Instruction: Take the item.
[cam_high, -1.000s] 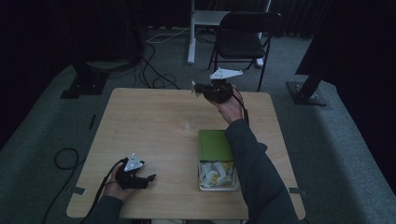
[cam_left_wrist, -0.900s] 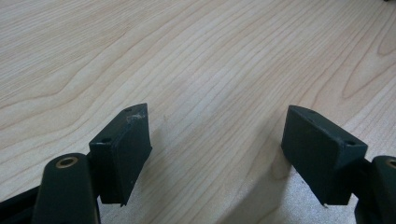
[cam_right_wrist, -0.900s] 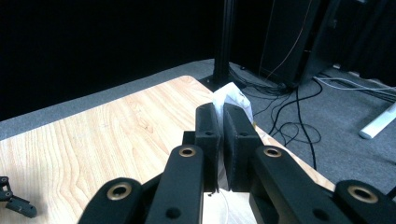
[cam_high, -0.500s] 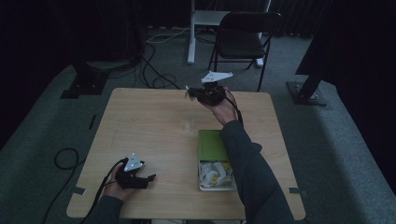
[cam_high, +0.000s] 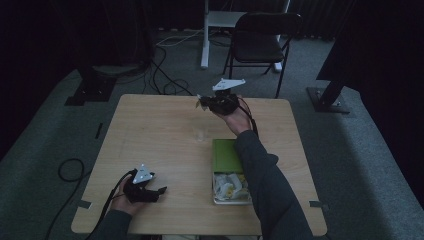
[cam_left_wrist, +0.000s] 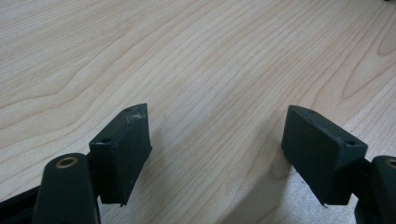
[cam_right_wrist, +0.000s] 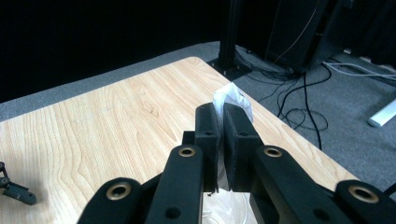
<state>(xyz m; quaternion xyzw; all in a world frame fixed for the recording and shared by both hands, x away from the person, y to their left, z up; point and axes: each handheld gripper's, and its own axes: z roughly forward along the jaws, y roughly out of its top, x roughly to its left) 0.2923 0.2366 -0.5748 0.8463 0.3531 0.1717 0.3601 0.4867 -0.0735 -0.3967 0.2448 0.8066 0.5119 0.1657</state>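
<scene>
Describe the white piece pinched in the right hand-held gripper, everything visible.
The white piece looks like a small crumpled scrap of thin, slightly translucent paper or plastic wrap; which one cannot be told. It sticks up past the tips of the right hand-held gripper, whose two black jaws are closed on its lower part. Faint dark specks mark its upper edge. It is held in the air above the far side of the wooden table, touching nothing else. In the high view it shows as a pale bit at the jaw tips.
</scene>
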